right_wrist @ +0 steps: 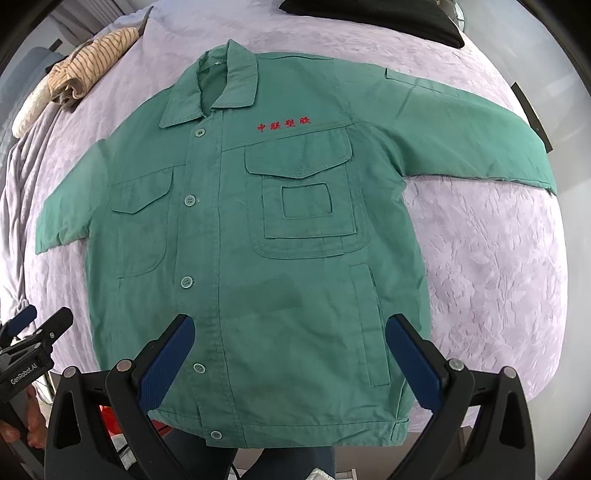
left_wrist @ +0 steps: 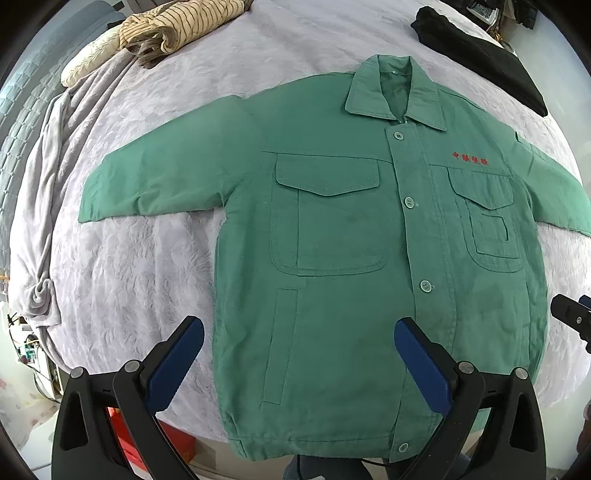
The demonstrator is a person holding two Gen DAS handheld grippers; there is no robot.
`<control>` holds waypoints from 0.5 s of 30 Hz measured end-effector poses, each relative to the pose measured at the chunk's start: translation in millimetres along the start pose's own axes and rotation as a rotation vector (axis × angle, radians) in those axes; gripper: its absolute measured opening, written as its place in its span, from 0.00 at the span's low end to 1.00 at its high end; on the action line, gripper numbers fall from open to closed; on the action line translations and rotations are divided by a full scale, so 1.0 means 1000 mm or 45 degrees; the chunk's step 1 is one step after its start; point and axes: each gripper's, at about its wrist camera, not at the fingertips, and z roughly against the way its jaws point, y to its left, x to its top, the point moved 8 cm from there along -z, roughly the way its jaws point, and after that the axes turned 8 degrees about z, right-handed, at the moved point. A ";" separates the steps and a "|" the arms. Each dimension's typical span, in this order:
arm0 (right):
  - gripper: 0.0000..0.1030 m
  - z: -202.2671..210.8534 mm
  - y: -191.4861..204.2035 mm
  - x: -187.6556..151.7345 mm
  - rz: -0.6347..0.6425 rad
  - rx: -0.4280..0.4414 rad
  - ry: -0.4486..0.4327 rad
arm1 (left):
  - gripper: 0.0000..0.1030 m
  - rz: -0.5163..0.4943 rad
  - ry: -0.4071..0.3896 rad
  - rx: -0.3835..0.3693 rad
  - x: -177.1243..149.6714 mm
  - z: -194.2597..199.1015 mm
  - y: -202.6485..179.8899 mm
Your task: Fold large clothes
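A green work jacket [left_wrist: 351, 236] [right_wrist: 258, 236] lies flat and buttoned on a lilac bedspread [left_wrist: 122, 266] [right_wrist: 480, 258], front up, collar away from me, both sleeves spread sideways. Red characters are stitched above one chest pocket. My left gripper [left_wrist: 299, 338] hovers open above the jacket's lower left part, near the hem. My right gripper [right_wrist: 290, 334] hovers open above the lower right part. Neither holds any cloth. Part of the right gripper [left_wrist: 572, 317] shows at the left view's right edge, and the left gripper [right_wrist: 37, 328] shows at the right view's left edge.
A folded striped beige garment [left_wrist: 177, 27] [right_wrist: 92, 62] lies at the bed's far left by a pillow [left_wrist: 88, 59]. A black garment [left_wrist: 480, 51] [right_wrist: 369, 14] lies at the far right. The bed's near edge runs just under the hem; red boxes [left_wrist: 147, 439] sit on the floor below.
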 end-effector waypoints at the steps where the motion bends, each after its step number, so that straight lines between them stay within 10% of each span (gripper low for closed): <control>1: 1.00 0.000 0.000 0.000 0.000 -0.001 0.002 | 1.00 -0.006 -0.001 -0.001 0.000 -0.001 0.002; 15: 1.00 0.001 0.002 0.000 0.002 -0.001 0.006 | 1.00 0.015 -0.003 0.001 0.001 -0.008 0.003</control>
